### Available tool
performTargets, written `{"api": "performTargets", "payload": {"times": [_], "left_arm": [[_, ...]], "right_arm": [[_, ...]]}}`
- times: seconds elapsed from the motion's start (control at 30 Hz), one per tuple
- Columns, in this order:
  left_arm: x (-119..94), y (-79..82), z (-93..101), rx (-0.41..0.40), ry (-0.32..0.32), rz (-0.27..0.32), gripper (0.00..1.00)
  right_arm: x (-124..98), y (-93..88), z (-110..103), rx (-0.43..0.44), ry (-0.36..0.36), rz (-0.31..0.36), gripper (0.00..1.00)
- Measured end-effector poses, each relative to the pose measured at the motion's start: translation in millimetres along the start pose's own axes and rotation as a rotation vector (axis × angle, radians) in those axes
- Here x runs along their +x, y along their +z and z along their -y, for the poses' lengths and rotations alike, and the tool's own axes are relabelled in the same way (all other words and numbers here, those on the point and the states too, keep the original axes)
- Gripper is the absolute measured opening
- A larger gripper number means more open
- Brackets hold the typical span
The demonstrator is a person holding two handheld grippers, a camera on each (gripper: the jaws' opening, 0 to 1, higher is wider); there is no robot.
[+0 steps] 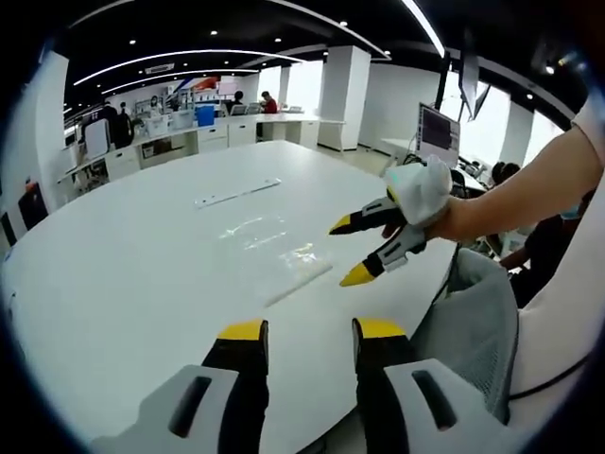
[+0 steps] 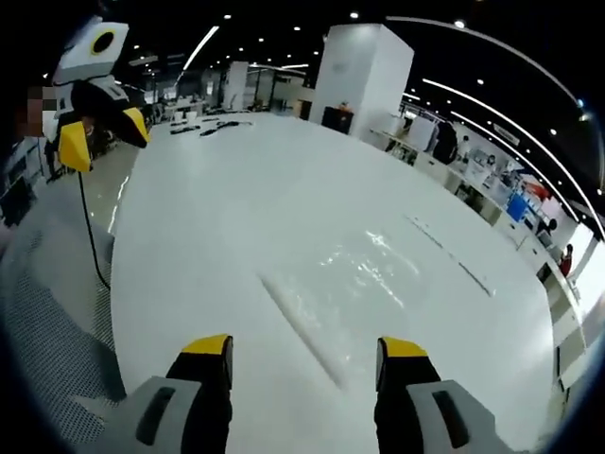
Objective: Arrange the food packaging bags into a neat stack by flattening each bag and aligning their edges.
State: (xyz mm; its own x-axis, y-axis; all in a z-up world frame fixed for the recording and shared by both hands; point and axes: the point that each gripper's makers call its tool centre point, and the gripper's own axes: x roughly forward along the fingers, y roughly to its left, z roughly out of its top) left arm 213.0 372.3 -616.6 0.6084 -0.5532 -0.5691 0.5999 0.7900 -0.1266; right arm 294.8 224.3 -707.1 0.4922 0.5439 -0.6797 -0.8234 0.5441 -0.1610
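Both tongs, left (image 1: 305, 331) and right (image 2: 304, 350), are spread and empty, poised just short of the clear bags (image 2: 364, 270) lying ahead on the table (image 2: 236, 208), seemingly for flattening.

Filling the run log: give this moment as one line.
left hand-held gripper: open, empty | right hand-held gripper: open, empty | clear bags: flat on white table, untouched

No text, label or number can be read.
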Motion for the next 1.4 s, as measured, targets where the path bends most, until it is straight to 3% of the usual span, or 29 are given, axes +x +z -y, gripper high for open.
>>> {"api": "performTargets", "payload": {"times": [0.73,1.4], "left_arm": [[-8,-15.5,4.9,-0.009,0.021,-0.010,0.45],[-18,-31.4,2.3,-0.034,0.039,-0.021,0.59]], "right_arm": [[-45,4.2,-12,0.157,-0.030,0.084,0.80],[-73,-11.1,-18,0.273,-0.063,0.105,0.98]]}}
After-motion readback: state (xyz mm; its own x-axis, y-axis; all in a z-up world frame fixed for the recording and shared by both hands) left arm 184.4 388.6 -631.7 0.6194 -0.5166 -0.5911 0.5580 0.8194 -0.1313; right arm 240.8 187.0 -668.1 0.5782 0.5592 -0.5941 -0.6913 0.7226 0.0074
